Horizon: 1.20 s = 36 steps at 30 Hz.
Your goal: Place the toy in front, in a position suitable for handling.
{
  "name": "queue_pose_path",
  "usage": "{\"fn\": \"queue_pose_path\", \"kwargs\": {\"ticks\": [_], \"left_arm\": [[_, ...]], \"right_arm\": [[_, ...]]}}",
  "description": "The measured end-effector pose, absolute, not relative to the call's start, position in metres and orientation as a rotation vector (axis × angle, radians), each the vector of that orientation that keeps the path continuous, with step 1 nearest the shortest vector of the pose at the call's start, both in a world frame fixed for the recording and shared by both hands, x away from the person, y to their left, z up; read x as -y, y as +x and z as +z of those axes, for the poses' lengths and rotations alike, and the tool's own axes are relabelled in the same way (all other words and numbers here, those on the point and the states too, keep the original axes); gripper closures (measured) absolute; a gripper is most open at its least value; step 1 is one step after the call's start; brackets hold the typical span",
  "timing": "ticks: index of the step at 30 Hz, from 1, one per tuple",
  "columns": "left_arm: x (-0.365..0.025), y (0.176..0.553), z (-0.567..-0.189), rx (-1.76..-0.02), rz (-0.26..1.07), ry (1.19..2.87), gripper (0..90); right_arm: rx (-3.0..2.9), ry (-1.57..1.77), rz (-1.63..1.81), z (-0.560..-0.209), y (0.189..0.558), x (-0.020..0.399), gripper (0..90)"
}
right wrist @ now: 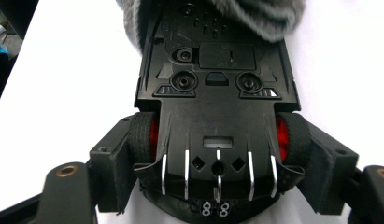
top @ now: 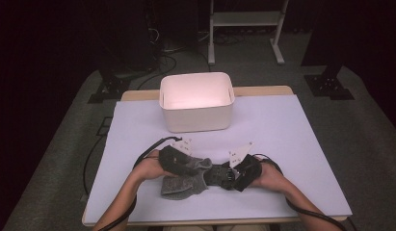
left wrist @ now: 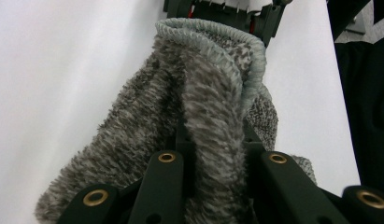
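From the high view, I have both hands low at the near edge of the bench (top: 292, 144): the left tongs (top: 186, 167) sit on a grey fuzzy sock (top: 183, 183), the right tongs (top: 236, 174) hold a black toy car (top: 217, 174) just beside it, and a white bin (top: 196, 102) stands well apart at the far side. In the left gripper view, my left tongs (left wrist: 217, 161) are clamped shut on a fold of the sock (left wrist: 203, 107), its cuff reaching toward the car's end (left wrist: 227, 7). In the right gripper view, the right tongs (right wrist: 217, 168) grip the toy car (right wrist: 216, 93) across its rear wheels, underside up, and the sock (right wrist: 264, 14) seems to cover its nose, though that edge is blurred. The pinch holds one thin fold; a pull could slip it free, or drag the car askew on its rolling wheels.
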State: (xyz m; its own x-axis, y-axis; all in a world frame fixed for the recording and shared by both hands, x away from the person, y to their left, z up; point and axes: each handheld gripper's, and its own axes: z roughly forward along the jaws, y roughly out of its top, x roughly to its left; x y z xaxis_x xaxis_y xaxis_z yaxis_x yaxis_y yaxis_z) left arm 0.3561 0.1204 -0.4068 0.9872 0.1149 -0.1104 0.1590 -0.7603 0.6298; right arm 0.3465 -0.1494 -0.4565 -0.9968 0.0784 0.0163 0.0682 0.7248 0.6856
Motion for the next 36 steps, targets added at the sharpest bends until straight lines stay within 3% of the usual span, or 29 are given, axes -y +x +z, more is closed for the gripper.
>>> {"fn": "queue_pose_path", "kwargs": {"ticks": [13,36], "left_arm": [[-0.114,0.354,-0.418,-0.177,-0.127,2.435,77.1],[-0.120,0.352,-0.415,-0.185,-0.106,2.465,76.2]], "right_arm": [[-2.934,0.202,1.133,-0.453,0.348,0.134,19.1],[-2.918,0.118,1.130,-0.455,0.335,0.127,22.9]]}}
